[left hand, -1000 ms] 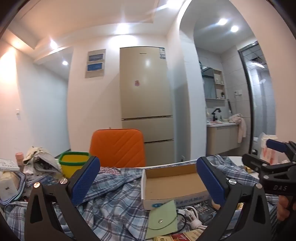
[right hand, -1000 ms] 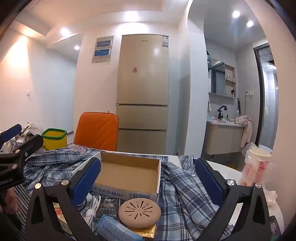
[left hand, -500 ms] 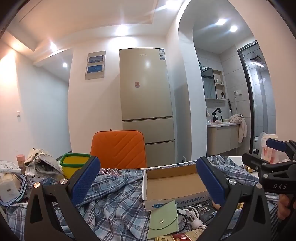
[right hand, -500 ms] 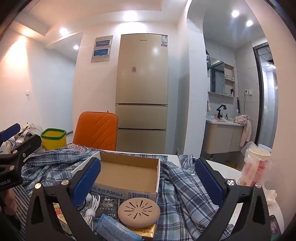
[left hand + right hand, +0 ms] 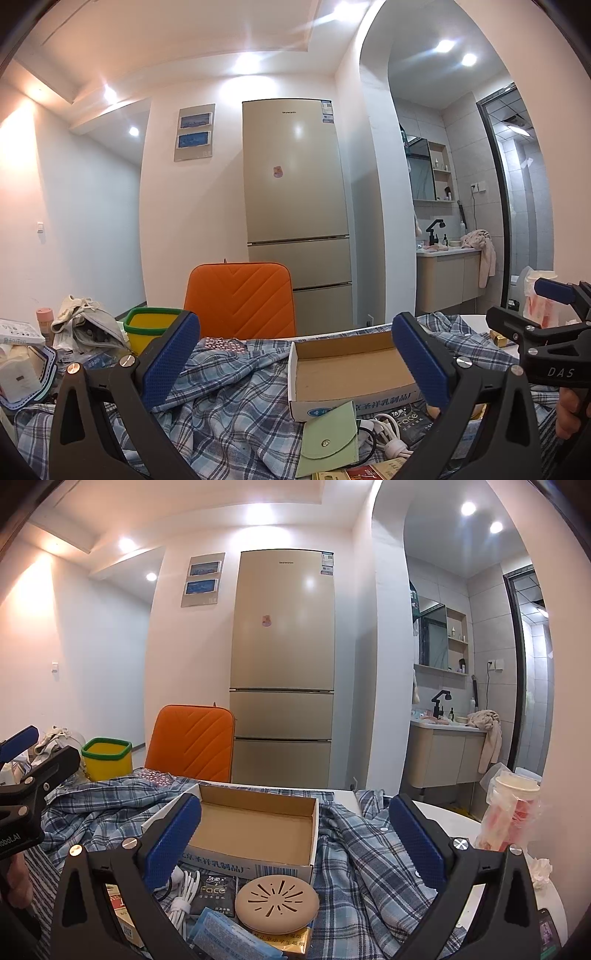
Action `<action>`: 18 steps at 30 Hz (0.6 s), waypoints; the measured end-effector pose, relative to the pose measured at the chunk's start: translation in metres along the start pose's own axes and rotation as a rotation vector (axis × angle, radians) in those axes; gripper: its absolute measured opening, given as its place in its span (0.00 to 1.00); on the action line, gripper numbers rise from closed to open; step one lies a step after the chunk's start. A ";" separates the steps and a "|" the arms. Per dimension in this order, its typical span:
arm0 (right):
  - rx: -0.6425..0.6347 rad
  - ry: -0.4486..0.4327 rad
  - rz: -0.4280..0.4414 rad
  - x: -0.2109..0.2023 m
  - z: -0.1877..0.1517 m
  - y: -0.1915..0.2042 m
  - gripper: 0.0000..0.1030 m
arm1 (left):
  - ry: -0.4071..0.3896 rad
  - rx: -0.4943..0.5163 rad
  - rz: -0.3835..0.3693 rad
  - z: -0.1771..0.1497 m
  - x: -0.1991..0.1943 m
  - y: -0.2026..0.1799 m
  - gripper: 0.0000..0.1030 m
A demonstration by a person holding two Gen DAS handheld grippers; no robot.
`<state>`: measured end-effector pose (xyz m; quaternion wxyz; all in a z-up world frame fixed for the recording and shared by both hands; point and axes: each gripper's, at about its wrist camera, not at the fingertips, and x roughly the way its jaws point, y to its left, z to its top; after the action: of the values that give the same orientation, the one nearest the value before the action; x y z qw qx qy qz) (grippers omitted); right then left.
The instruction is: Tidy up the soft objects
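Left tongs [image 5: 295,362]: gaping wide, gripping nothing, hovering above the plaid shirt [image 5: 229,387] left of the cardboard box [image 5: 351,373]. Right tongs [image 5: 295,842]: likewise spread wide, touching nothing, hanging over the box. Box: sitting open on the shirt, showing only bare cardboard inside. Lying just in front of the box: green pouch [image 5: 328,439], white cable [image 5: 183,893], round tan disc [image 5: 277,901].
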<state>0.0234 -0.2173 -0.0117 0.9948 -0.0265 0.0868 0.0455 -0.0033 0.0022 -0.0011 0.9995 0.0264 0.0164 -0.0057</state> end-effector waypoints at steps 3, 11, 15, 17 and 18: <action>0.000 0.000 0.000 0.000 0.000 0.000 1.00 | 0.002 0.003 0.000 0.000 0.000 0.000 1.00; 0.000 -0.001 0.000 0.000 0.001 0.000 1.00 | 0.001 0.002 0.000 0.001 0.000 -0.001 1.00; 0.001 -0.001 -0.001 0.000 0.000 0.000 1.00 | 0.001 0.004 0.001 0.001 0.000 -0.001 1.00; 0.001 -0.001 0.000 0.000 0.000 0.000 1.00 | 0.002 0.004 0.001 0.001 0.000 -0.001 1.00; 0.000 -0.002 -0.001 0.000 0.000 0.000 1.00 | 0.002 0.004 0.001 0.001 0.000 -0.001 1.00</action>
<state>0.0232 -0.2170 -0.0113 0.9949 -0.0264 0.0859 0.0452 -0.0032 0.0010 0.0000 0.9994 0.0282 0.0174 -0.0050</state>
